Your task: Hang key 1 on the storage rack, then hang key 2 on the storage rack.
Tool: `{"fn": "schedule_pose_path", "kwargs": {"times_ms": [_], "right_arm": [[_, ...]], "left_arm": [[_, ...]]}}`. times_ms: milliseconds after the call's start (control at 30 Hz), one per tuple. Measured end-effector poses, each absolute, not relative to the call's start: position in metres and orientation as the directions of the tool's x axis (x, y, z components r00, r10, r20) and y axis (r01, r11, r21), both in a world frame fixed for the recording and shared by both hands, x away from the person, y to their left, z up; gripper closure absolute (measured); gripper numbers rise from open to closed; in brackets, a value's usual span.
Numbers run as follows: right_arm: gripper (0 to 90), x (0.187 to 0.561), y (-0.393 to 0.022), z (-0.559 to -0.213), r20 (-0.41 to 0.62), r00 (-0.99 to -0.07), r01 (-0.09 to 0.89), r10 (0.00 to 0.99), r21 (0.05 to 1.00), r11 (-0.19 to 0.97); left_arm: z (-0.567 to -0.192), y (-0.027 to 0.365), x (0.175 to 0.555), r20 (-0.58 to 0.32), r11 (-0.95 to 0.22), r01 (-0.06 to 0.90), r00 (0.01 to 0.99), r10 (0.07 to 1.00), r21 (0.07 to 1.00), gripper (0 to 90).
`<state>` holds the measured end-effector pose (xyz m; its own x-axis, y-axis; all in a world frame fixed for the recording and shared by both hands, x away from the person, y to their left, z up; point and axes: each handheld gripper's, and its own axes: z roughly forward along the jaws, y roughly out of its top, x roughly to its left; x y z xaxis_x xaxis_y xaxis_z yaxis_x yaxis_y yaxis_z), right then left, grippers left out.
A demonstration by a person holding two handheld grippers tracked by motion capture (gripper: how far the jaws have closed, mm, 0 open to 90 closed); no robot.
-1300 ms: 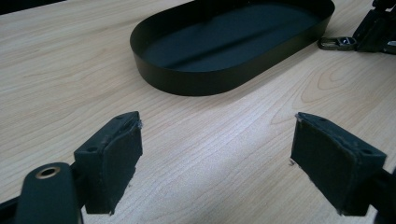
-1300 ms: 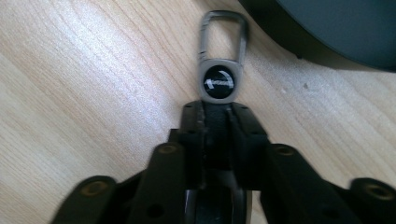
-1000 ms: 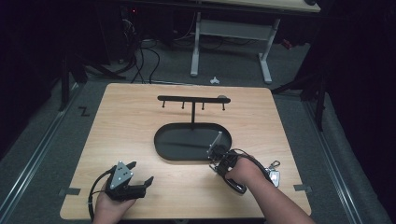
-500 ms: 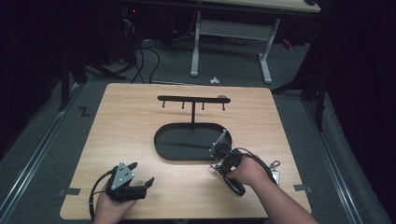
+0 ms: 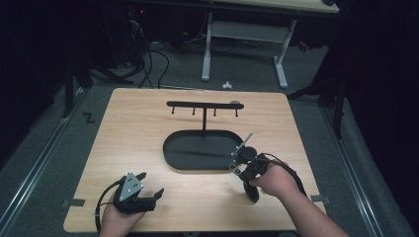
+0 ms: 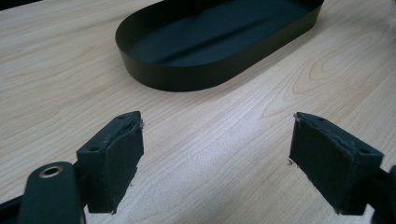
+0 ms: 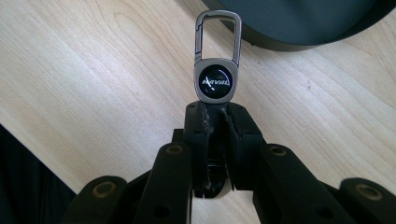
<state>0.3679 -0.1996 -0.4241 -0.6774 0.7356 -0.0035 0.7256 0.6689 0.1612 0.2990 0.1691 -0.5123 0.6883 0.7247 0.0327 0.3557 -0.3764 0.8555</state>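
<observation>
- High view: a pale wood-grain desk (image 5: 148,128) with rounded corners carries a matt black oval tray (image 5: 197,160) with a low upright wall. From the tray rises a thin black post bearing a straight crossbar, the rack (image 5: 205,104), with four short pegs hanging beneath it. The right tool (image 5: 242,157) sits just off the tray's right end, held in a hand (image 5: 272,180); a slim metal keychain (image 5: 245,140) sticks up and away from its tip, over the tray's right rim. The left tool (image 5: 148,185) rests near the desk's front-left edge, a grey three-cornered plate on top, well apart from the tray.
- Left gripper view: the left tool's two jaws stand wide apart, gaping over bare desk with nothing between them. Their pads (image 6: 121,158) are dull black and slightly frayed at the edges. The tray (image 6: 187,77) lies beyond, its wall smooth and its floor flat with a faint sheen.
- Right gripper view: the right tool (image 7: 215,122) is clamped on the keychain (image 7: 214,79), gripping its lower end. The keychain is brushed grey metal: a rounded-rectangle carabiner loop above a glossy black round badge with small lettering. The tray's curved wall (image 7: 280,39) lies just beyond the loop.
</observation>
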Motion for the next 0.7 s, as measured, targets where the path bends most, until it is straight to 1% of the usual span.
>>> {"fn": "schedule_pose_path", "kwargs": {"times_ms": [133, 333, 700], "right_arm": [[80.3, 0.366, -0.200, -0.417, -0.009, -0.684, 0.717, 0.730, 0.180, 0.674], [80.4, 0.365, -0.203, -0.407, -0.022, -0.677, 0.716, 0.736, 0.212, 0.665], [80.4, 0.368, -0.208, -0.396, -0.045, -0.657, 0.728, 0.752, 0.220, 0.649]], "left_arm": [[-0.511, 0.169, 0.300, 0.022, -0.362, 0.352, 0.689, 0.724, 0.863, 18.0], [-0.512, 0.167, 0.301, 0.029, -0.372, 0.345, 0.698, 0.715, 0.862, 18.1], [-0.511, 0.167, 0.303, 0.026, -0.361, 0.342, 0.695, 0.719, 0.868, 18.1]]}}
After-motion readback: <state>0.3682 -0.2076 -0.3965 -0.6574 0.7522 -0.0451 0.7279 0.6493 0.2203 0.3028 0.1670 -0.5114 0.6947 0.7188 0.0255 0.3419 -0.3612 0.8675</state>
